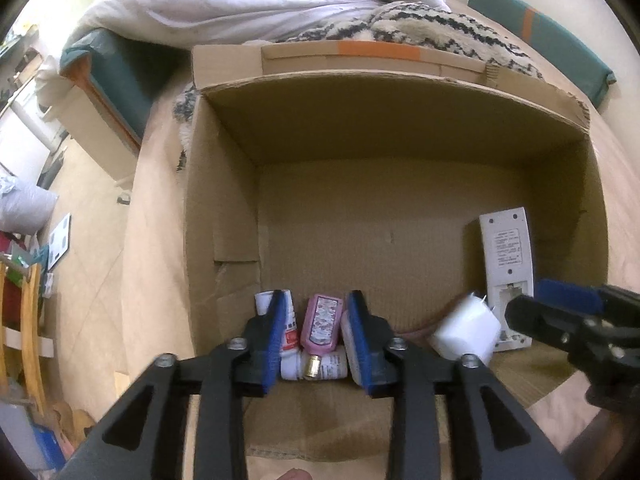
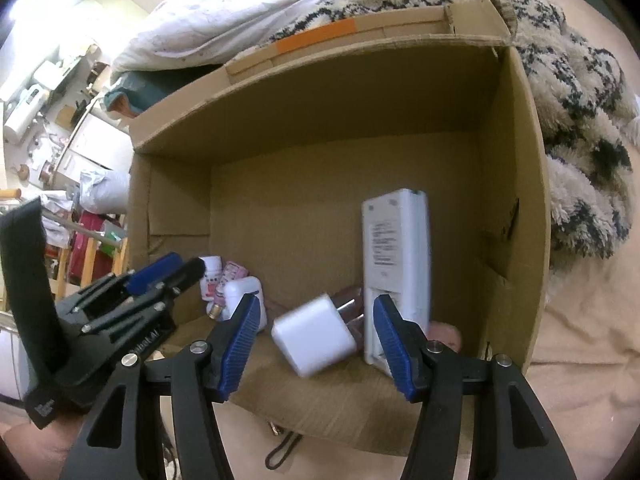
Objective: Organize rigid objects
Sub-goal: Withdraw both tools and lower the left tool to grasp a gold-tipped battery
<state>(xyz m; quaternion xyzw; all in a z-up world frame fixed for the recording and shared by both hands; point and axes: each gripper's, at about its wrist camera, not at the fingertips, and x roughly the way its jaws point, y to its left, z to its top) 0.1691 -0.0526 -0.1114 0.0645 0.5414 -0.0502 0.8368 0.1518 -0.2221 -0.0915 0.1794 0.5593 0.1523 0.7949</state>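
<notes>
An open cardboard box (image 1: 400, 128) (image 2: 320, 92) lies on the bed. Inside, at its near left, lie a pink bottle (image 1: 322, 322), a white tube with red print (image 1: 289, 320) and a white bottle with a gold cap (image 1: 320, 366). My left gripper (image 1: 316, 320) is open, its blue pads on either side of the pink bottle. A white remote (image 2: 396, 264) (image 1: 508, 272) lies face down at the near right. A white charger plug (image 2: 314, 334) (image 1: 466, 332) appears blurred between the open fingers of my right gripper (image 2: 316, 340).
A shaggy black-and-cream blanket (image 2: 580, 120) lies to the right of the box and behind it. A white duvet (image 1: 240, 4) is piled behind. A dark cord (image 2: 280, 452) lies in front of the box. Cluttered floor and shelves (image 1: 32, 280) are at the left.
</notes>
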